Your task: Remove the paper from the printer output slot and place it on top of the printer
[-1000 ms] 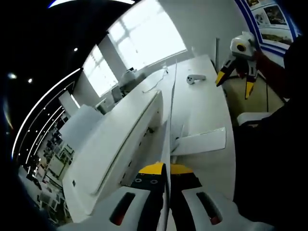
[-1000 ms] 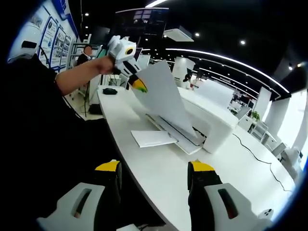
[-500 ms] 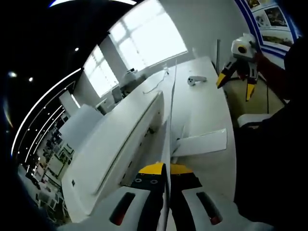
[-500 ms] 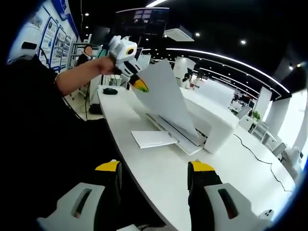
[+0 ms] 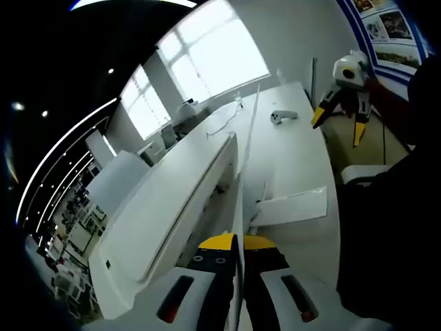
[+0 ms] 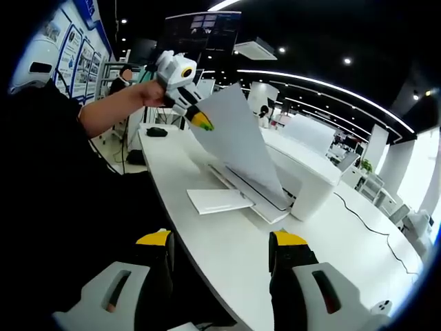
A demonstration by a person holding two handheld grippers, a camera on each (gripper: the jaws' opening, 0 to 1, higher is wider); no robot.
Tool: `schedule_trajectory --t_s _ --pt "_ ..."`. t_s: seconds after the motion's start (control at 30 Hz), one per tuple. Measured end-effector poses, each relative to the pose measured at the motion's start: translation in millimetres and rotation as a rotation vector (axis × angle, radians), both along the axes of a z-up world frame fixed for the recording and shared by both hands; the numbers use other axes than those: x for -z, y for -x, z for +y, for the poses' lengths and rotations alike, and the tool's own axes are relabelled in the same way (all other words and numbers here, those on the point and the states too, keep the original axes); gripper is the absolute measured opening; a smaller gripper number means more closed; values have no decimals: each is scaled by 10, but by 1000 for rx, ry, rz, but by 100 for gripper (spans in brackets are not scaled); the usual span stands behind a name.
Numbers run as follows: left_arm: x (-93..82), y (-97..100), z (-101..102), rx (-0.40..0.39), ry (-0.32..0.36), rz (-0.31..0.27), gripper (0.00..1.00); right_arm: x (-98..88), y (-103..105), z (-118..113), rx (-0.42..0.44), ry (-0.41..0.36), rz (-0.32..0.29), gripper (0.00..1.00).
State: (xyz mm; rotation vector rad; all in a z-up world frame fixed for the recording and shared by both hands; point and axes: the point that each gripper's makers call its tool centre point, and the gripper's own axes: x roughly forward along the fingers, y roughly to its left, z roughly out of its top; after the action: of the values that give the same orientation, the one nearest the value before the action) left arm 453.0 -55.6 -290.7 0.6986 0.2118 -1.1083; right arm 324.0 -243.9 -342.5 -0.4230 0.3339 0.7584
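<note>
Left gripper (image 6: 200, 121) is clamping the near corner of the paper (image 6: 238, 148), holding the sheet tilted above the printer (image 6: 303, 181), its far edge nearing the output slot. Right gripper (image 6: 219, 249), jaws parted and holding nothing, is hovering well apart over the table (image 6: 227, 248); printer top is lying just beyond the sheet, nearer the left gripper

A long white table (image 6: 227, 255) carries a cable (image 6: 375, 231) at its far right and a dark mouse (image 6: 157, 131) far left.
</note>
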Motion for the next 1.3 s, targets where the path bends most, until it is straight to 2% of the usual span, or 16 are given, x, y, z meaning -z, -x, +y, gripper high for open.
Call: schedule_trajectory --t_s 0.53,0.87,1.3 --pt "-6 -26 10 6 6 13 5 41 0 47 -10 3 9 51" --pt "-145 -51 35 4 38 -8 5 43 5 57 -12 4 9 51" --pt "-223 -111 60 -4 70 0 5 10 19 68 -15 9 0 51"
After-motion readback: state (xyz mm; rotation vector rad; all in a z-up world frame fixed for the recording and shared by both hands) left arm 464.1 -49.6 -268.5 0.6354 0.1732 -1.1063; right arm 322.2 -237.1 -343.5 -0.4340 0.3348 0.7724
